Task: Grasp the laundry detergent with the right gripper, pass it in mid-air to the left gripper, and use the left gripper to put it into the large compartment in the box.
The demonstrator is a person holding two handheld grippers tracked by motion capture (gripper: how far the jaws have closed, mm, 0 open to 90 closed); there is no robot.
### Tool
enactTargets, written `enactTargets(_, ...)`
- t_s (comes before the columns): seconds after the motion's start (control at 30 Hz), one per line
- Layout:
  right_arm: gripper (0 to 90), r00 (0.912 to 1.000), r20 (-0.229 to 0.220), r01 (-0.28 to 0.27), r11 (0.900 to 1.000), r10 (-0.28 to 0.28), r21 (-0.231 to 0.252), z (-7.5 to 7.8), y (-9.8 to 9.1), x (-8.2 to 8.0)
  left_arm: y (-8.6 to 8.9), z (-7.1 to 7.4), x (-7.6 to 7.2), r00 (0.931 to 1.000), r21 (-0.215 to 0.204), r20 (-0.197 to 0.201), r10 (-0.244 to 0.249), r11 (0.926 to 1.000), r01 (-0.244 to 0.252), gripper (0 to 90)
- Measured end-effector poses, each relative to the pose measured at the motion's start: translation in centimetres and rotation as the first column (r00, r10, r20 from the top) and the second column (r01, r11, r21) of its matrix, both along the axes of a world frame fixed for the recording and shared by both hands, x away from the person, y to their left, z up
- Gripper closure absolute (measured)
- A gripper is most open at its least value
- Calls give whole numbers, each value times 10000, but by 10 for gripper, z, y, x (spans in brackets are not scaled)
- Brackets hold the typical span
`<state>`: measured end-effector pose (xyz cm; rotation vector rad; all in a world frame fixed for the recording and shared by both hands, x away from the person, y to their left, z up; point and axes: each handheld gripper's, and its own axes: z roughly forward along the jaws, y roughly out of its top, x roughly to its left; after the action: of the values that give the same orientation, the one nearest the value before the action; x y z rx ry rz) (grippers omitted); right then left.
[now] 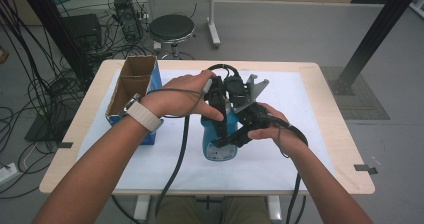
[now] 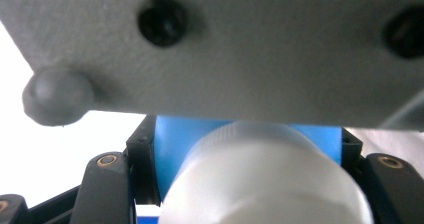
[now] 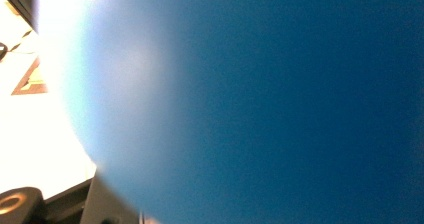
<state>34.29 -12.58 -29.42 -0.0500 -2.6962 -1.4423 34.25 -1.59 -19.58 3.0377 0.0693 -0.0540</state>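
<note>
The blue bottle point(image 1: 219, 141) stood upright on the white mat point(image 1: 280, 159), just right of the open cardboard box point(image 1: 134, 91) and nearer your edge of the counter point(image 1: 340, 134) than the box's far end. You had both grippers on it. The left gripper point(image 1: 216, 101) came in over the top of the bottle; in the left gripper view its black jaws sat either side of the bottle's blue shoulder, with the white cap point(image 2: 265, 179) right under the camera, so it was clamped on the bottle near the neck. The right gripper point(image 1: 235, 136) came at the bottle from its right side, low on the body; the right gripper view was blurred blue bottle wall point(image 3: 280, 104), too close to make out pads, but the jaws were at their tightest, so read as closed on the bottle body.

Likely reason for the hold: one gripper steadied the body while the other worked the cap end, probably to twist or lift it. Can't tell which way the cap turned, or whether it was loose.

The grey plate point(image 1: 252, 91) of the right gripper stuck up just behind the bottle, and the same plate crossed the top of the left gripper view. The box beside the bottle stood open-topped and looked empty from above, possibly where the bottle belonged. Cables trailed from the bottle back to your edge.
</note>
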Motion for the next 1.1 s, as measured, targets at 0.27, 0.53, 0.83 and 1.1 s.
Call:
enactTargets(0.27, 428, 10000, -59, 41, 10000, -41, -41, 2, 0, -1, 1, 1, 0, 10000, -18, 24, 4, 10000, -4, 373)
enactTargets(0.53, 427, 10000, -42, 84, 10000, -85, -44, 2, 0, -1, 1, 0, 0, 10000, -43, 59, 3, 10000, -3, 373)
enactTargets(0.83, 427, 9999, -46, 93, 9999, -94, -57, 1, 0, 0, 1, 0, 1, 10000, -37, 62, -7, 10000, 7, 373)
enactTargets(1.1, 427, 10000, -16, 84, 10000, -84, -36, 1, 0, 0, 1, 0, 0, 10000, -42, 89, 13, 10000, -12, 373)
